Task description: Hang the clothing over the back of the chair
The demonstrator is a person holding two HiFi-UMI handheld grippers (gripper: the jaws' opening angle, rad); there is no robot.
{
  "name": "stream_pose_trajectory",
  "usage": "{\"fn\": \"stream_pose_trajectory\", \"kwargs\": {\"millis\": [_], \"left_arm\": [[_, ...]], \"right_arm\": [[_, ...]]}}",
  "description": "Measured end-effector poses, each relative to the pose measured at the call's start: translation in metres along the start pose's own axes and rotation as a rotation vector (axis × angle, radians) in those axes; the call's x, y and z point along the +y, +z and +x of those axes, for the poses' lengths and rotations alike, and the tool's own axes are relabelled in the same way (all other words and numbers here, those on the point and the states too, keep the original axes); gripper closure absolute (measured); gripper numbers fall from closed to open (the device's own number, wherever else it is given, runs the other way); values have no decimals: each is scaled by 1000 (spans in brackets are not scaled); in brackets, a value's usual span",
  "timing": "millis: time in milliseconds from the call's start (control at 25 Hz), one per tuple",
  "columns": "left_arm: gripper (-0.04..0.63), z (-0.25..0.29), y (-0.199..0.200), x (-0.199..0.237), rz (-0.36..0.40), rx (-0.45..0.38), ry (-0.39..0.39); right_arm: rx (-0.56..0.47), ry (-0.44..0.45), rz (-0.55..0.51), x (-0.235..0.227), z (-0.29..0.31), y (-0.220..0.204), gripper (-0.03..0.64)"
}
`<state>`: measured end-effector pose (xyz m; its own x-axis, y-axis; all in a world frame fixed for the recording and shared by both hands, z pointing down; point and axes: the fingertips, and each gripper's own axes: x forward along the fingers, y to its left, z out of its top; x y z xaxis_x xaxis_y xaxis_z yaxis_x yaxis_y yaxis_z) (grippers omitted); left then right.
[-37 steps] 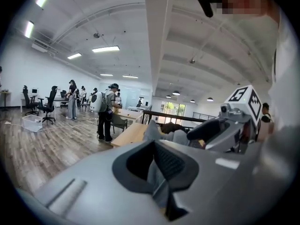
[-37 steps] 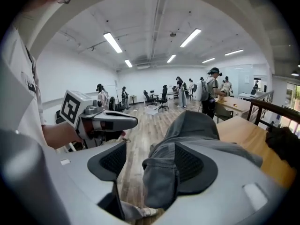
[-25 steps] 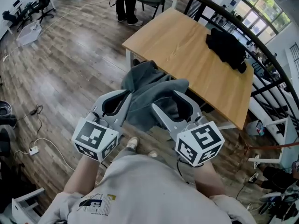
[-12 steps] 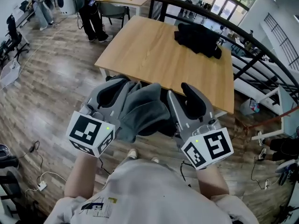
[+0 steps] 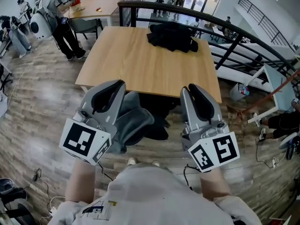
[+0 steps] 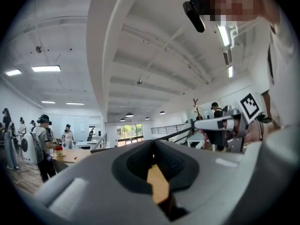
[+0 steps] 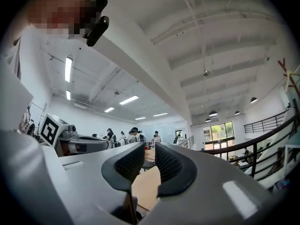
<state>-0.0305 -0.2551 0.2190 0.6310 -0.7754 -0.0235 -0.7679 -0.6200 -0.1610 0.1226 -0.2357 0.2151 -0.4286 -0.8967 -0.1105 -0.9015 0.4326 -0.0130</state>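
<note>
Slip risk first: the grey clothing (image 5: 136, 123) sits bunched at the near edge of the tabletop (image 5: 140, 60), over a dark shape I take for the chair (image 5: 159, 129). Head view doesn't show how much fabric hangs on the far side, so you can't confirm it's balanced across the chair back. If most of the weight is on your side, it will likely slide to the floor (image 5: 42, 93).

Second risk: your left hand-held gripper (image 5: 111, 86) is just beside the bundle and overlaps it in head view. Left gripper view shows its pads meeting at the tips with only tabletop visible behind them. That reads as closed, no fabric pinched. Whether a fold is caught under the gripper body, I can't tell. If one is, a fast pull-back could drag the clothing off.

Right hand-held gripper (image 5: 193, 89): jaws have just been closing, a narrow slot is left, and nothing is in it. It sits apart from the clothing.

The black garment (image 5: 171, 36) at the far side of the tabletop is a separate item that neither gripper touches.

Pose: both hand-held grippers are roughly level and point away from you toward the tabletop. They're side by side and well apart, with the marker cubes nearest your chest.
</note>
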Motion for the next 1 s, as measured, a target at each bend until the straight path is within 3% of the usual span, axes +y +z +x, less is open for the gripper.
{"fn": "stream_pose_trajectory", "kwargs": {"millis": [200,600,1000], "left_arm": [[594,18,4,-28,-2,-12,-80],[594,30,-28,-59,-84,12,-188],[594,36,-45,-68,-62,44,-202]], "right_arm": [[23,-72,4,-22,-22,-11,577],[145,-82,-8,-32,-35,-49,609],[141,-54,-87,-36,-35,-51,617]]}}
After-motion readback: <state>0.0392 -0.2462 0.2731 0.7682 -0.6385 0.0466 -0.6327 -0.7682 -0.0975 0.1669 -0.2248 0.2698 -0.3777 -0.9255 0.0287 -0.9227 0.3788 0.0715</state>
